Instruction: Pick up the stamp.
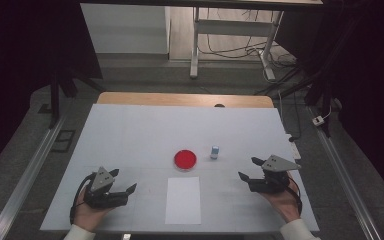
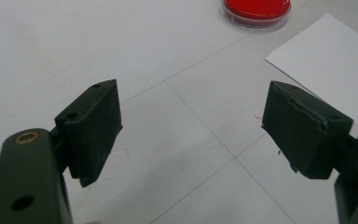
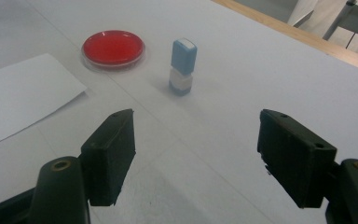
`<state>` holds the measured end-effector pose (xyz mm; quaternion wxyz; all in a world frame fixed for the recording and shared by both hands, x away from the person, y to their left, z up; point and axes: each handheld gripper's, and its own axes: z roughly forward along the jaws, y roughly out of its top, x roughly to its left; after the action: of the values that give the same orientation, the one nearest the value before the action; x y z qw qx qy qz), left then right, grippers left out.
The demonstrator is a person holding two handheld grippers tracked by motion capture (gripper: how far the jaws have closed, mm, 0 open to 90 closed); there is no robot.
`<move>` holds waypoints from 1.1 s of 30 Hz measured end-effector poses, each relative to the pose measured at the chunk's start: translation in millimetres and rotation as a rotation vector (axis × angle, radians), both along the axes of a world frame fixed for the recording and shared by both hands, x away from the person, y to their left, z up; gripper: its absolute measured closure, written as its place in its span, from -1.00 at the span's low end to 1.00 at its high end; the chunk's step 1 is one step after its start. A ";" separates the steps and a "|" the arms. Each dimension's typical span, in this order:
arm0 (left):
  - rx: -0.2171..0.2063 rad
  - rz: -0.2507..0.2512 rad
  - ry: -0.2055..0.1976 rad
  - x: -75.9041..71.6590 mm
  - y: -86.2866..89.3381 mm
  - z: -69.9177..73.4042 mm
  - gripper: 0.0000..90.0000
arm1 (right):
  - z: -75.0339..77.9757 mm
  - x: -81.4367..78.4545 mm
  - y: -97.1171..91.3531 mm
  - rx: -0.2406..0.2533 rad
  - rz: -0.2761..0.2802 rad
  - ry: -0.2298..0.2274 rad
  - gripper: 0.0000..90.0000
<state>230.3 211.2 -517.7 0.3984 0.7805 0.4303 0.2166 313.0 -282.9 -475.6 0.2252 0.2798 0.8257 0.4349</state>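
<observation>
Black jaws of the right gripper (image 3: 196, 156) stand wide apart with nothing between them, aimed at the small blue-and-white stamp (image 3: 183, 66) standing upright on the bench (image 3: 270, 70). That stamp sits just beside the red dish (image 3: 113, 48), probably an ink pad, so dipping would be a short move. Nearer the person lies a white sheet of paper (image 1: 183, 199), placed centrally between both hands (a sensible spot for stamping). Off to the other side, the left gripper (image 2: 191, 130) is likewise spread and empty, resting low near the paper's edge, perhaps ready to steady it. Nothing is grasped yet; the right gripper looks best placed to take the stamp.
</observation>
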 end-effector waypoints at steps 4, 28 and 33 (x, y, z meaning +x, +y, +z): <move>0.004 0.003 0.001 -0.2 -0.7 -0.5 -0.57 | 4.1 4.9 5.6 -0.012 0.016 0.003 -0.40; 0.011 0.000 0.002 0.0 -0.5 -1.8 -0.57 | 19.1 29.2 29.6 -0.079 0.041 0.018 -0.43; 0.013 -0.003 0.003 0.0 -1.0 -1.9 -0.57 | 20.1 35.5 34.1 -0.090 0.041 0.026 -0.43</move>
<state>230.2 210.2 -519.5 0.3933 0.7839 0.4284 0.2178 348.5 -248.8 -455.4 0.2177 0.2581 0.8529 0.3982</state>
